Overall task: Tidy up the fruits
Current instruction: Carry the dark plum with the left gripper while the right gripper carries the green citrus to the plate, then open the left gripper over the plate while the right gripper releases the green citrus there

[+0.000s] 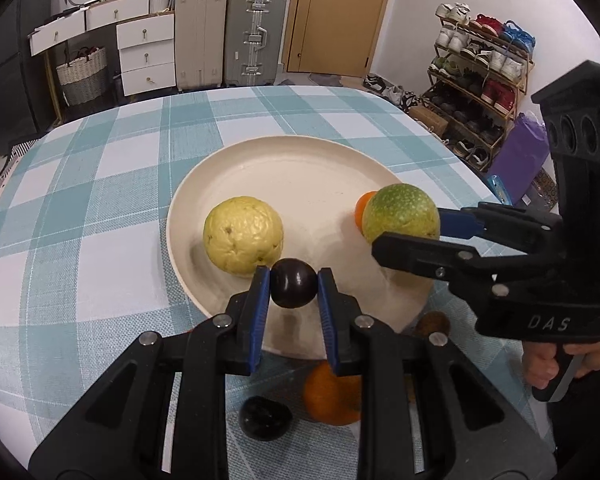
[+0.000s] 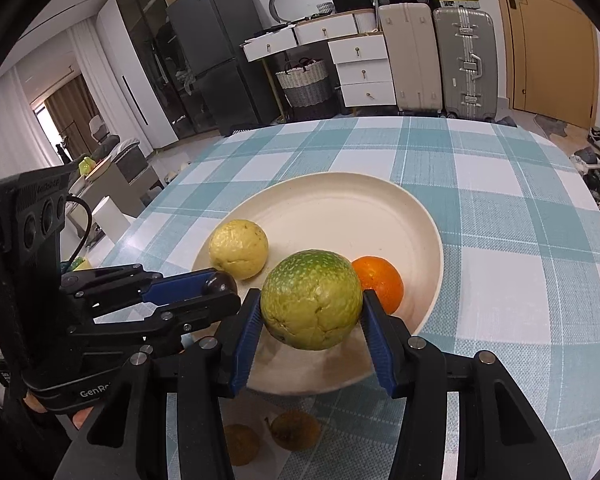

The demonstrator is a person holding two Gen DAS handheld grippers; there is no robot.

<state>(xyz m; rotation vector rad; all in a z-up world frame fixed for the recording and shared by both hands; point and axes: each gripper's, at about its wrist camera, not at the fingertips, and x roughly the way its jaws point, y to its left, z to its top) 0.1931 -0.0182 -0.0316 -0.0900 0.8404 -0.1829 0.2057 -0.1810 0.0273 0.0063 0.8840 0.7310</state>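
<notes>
A cream plate (image 1: 300, 152) (image 2: 340, 200) lies on the checked tablecloth. On it rest a yellow round fruit (image 1: 242, 236) (image 2: 238, 248) and an orange (image 2: 380, 284) (image 1: 362, 206). My left gripper (image 1: 293, 284) (image 2: 220, 288) is shut on a small dark plum (image 1: 293, 282) (image 2: 219, 282), held above the plate's near rim. Over the plate's right side, my right gripper (image 2: 311, 308) (image 1: 404, 224) is shut on a green round fruit (image 2: 311, 300) (image 1: 400, 214).
On the cloth in front of the plate lie another orange (image 1: 330, 396), a dark fruit (image 1: 264, 416) and two brown kiwis (image 2: 294, 428) (image 2: 240, 442). A hand (image 1: 548, 364) grips the right tool. Beyond the table stand suitcases, white drawers and a shoe rack.
</notes>
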